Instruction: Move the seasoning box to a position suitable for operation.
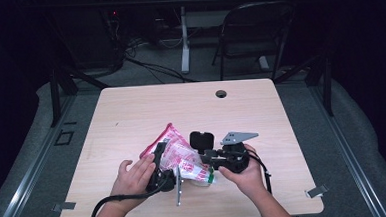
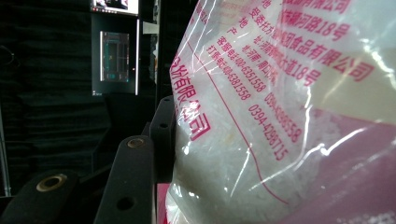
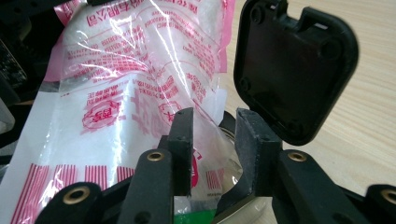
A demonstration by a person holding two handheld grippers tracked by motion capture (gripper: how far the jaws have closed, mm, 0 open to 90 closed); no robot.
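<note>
Bag (image 1: 179,157) of white granules is lying held between both grippers near the table's (image 1: 131,116) front edge in the high view. In the left gripper view, the left gripper's jaws are pressing against the crinkly film (image 2: 261,140); whether they are pinching I cannot tell. In the right gripper view, the right gripper (image 3: 212,144) is standing slightly parted around a fold. It looks soft, slippery, shifting; grip the sealed edge.

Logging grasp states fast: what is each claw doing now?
Left claw: shut on the clear red-printed plastic bag.
Right claw: open, jaws apart at the bag's lower edge.
</note>
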